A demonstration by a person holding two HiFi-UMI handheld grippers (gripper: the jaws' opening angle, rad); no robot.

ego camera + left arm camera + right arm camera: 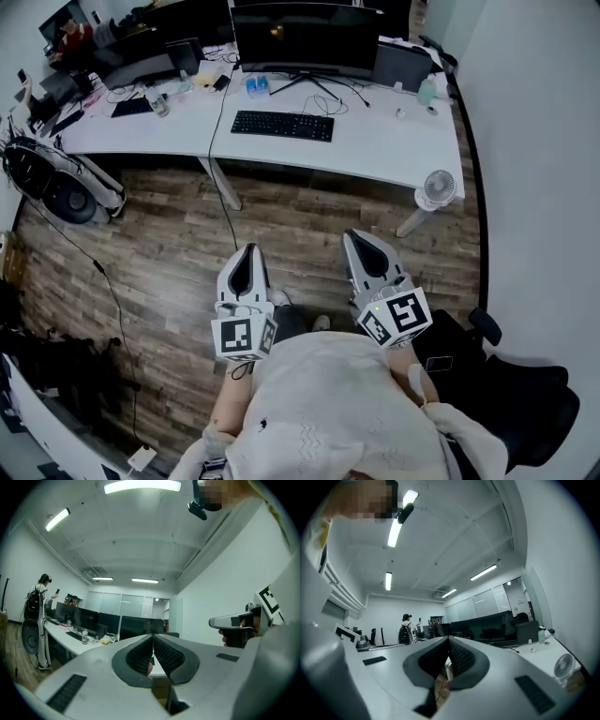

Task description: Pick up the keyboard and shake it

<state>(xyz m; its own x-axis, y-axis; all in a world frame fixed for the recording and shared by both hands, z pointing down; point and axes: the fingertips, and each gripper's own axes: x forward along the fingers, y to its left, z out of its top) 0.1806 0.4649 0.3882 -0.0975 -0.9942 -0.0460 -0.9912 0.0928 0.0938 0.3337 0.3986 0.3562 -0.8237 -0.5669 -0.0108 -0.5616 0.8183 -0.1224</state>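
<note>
A black keyboard (282, 126) lies on the white desk (375, 150) in front of a dark monitor (305, 37) in the head view. Both grippers hang over the wooden floor, well short of the desk. My left gripper (246, 257) is shut with nothing in it, its ribbed pads (161, 653) pressed together. My right gripper (356, 240) is shut and empty too, and its pads (459, 657) meet at the tips. Neither gripper view shows the keyboard clearly.
A small white fan (437, 188) stands on the floor by the desk's right leg. A black office chair (506, 394) sits at my right. Cables trail across the floor at the left, near black bags (56, 183). A second desk (131, 117) holds clutter.
</note>
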